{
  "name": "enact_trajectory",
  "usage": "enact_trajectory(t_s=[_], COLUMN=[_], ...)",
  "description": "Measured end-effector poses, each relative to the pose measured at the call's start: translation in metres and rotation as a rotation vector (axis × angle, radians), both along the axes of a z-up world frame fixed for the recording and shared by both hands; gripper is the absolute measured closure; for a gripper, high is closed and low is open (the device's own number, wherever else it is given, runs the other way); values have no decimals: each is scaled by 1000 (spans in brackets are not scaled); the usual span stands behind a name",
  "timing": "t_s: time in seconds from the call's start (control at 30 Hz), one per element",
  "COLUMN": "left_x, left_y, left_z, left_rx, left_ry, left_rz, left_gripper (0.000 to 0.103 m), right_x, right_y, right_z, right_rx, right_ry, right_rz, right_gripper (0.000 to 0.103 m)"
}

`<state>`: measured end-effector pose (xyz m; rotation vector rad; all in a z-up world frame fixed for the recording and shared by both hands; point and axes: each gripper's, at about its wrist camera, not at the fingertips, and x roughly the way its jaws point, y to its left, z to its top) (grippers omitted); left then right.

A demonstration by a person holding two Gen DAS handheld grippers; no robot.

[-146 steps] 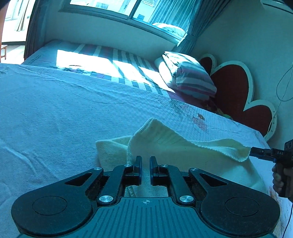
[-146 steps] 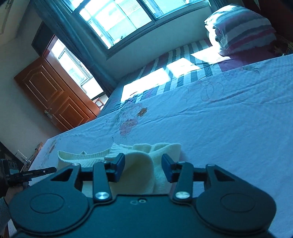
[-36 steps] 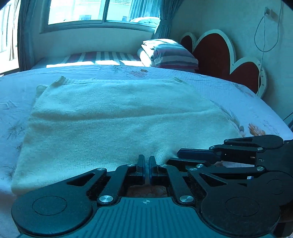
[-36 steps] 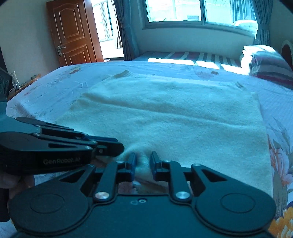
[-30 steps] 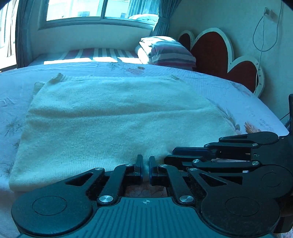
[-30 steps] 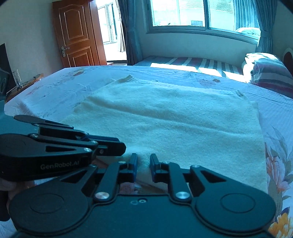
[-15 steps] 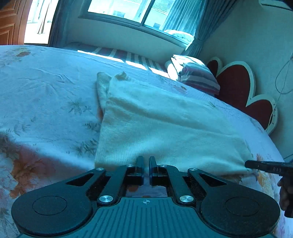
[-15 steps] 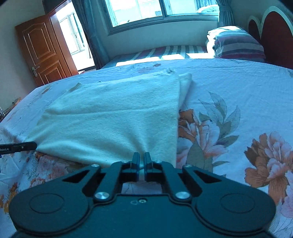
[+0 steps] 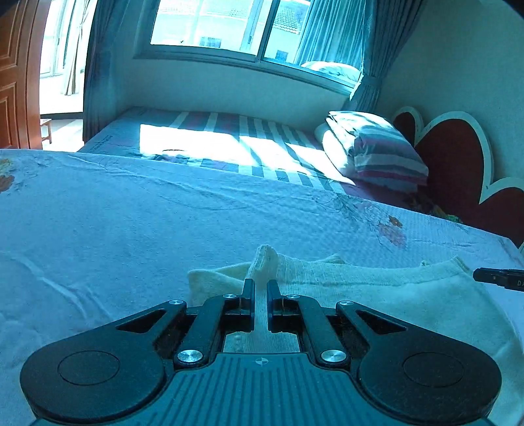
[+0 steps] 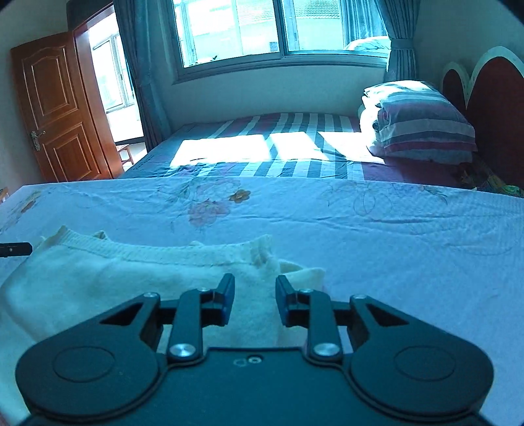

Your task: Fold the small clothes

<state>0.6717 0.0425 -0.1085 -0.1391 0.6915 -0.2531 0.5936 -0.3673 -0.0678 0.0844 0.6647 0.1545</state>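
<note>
Left gripper [image 9: 260,303] pinches cream knitted sweater [image 9: 376,295]; your right gripper [image 10: 254,300] now released: hem carried over, first fold laid.

the garment [image 9: 376,295] lies on the bed [image 9: 131,222], near its front edge. the left tongs [image 9: 260,300] sit over its left end, a fold of cloth between the fingers; the right tongs [image 10: 254,300] sit over its right end. behind the bed lies a mattress [image 10: 278,144], with a pillow [image 10: 422,124] on its right end against the headboard [image 9: 458,157]. a window [image 10: 278,29] stands behind, a door [image 10: 55,111] to the left.
</note>
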Motion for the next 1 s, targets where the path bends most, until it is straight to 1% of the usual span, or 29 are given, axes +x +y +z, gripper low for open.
enact_trajectory(t_s=[0.03, 0.1, 0.17, 0.2, 0.23, 0.3, 0.33, 0.43, 0.5, 0.57, 0.63, 0.67, 0.7, 0.73, 0.77, 0.8, 0.87, 0.93, 1.0], left_x=[7, 19, 25, 28, 32, 37, 38, 41, 45, 44, 36, 31, 26, 25, 27, 31, 35, 42, 44], left_y=[-2, -7, -10, -9, -7, -9, -13, -19, -26, -28, -30, -31, -29, -26, -24, -23, -19, -14, -13], left_z=[-3, -10, -12, -13, -14, -18, -20, -19, -18, -15, -7, -4, 0, 0, -2, -5, -8, -11, -11], left_rx=[6, 24, 11, -13, -44, -62, -49, -24, 29, 44, 73, 88, 101, 96, 97, 98, 64, 46, 69], left_ry=[6, 35, 25, 29, 35, 44, 42, 30, 17, 10, -18, -33, -36, -23, -2, 20, 27, 40, 39], left_rz=[-6, -23, -44, -46, -46, -63, -80, -78, -77, -70, -52, -50, -43, -43, -40, -36, -35, -18, 10], left_gripper=[99, 99, 99, 99, 99, 99, 99, 99, 99, 99, 99, 99, 99, 99, 99, 99, 99, 99, 99], right_x=[10, 25, 32, 32, 32, 28, 26, 22, 20, 20, 23, 23, 19, 16, 11, 9, 10, 15, 21], right_y=[-3, -7, -7, -7, -7, -6, -7, -10, -14, -19, -19, -18, -18, -17, -18, -17, -11, -7, -7], right_z=[-4, -10, -15, -16, -17, -17, -17, -16, -14, -13, -18, -18, -14, -9, -3, -1, 0, -4, -10], right_rx=[11, 49, 77, 96, 95, 71, 74, 70, 58, 54, 56, 40, 28, 24, 33, 40, 15, 3, 12], right_ry=[9, 32, 53, 50, 48, 28, 17, 2, -19, -22, 24, 19, -1, -19, -47, -52, -36, -11, 21], right_rz=[0, 17, 50, 69, 71, 68, 74, 85, 67, 45, 57, 53, 35, 17, 24, 38, 61, 60, 54], right_gripper=[67, 62, 73, 83, 89, 95, 96, 97, 98, 98, 95, 92, 79, 77, 77, 79, 80, 77, 77])
